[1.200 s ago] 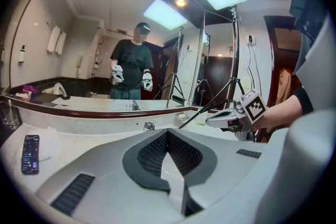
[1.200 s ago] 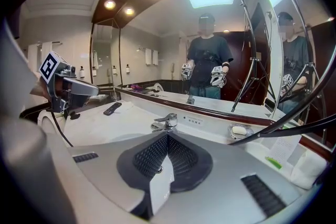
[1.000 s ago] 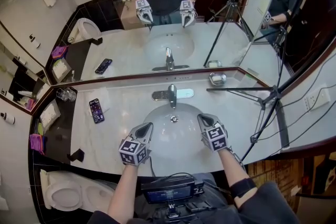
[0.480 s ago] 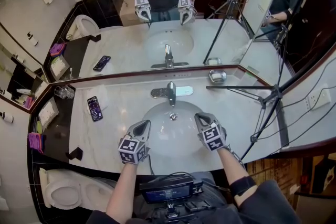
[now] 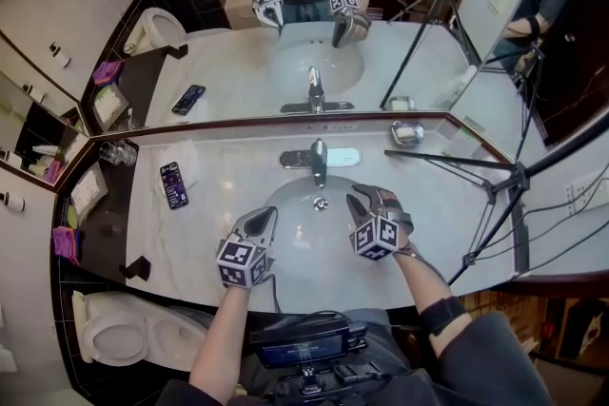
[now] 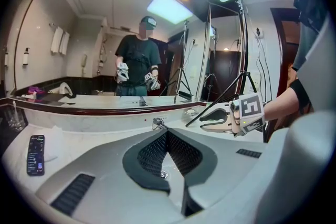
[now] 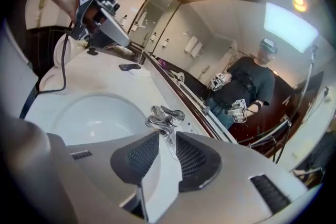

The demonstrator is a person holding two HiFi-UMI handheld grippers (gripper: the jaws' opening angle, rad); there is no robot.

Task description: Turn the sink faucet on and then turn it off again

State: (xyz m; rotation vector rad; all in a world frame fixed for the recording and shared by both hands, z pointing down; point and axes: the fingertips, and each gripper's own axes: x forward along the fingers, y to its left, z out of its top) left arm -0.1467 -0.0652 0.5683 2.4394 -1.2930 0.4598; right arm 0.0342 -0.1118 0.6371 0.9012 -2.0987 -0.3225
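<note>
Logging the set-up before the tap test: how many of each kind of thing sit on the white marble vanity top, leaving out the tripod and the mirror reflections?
Faucet: 1
Phone: 1
Soap dish: 1
White cloth: 1
Total: 4
</note>
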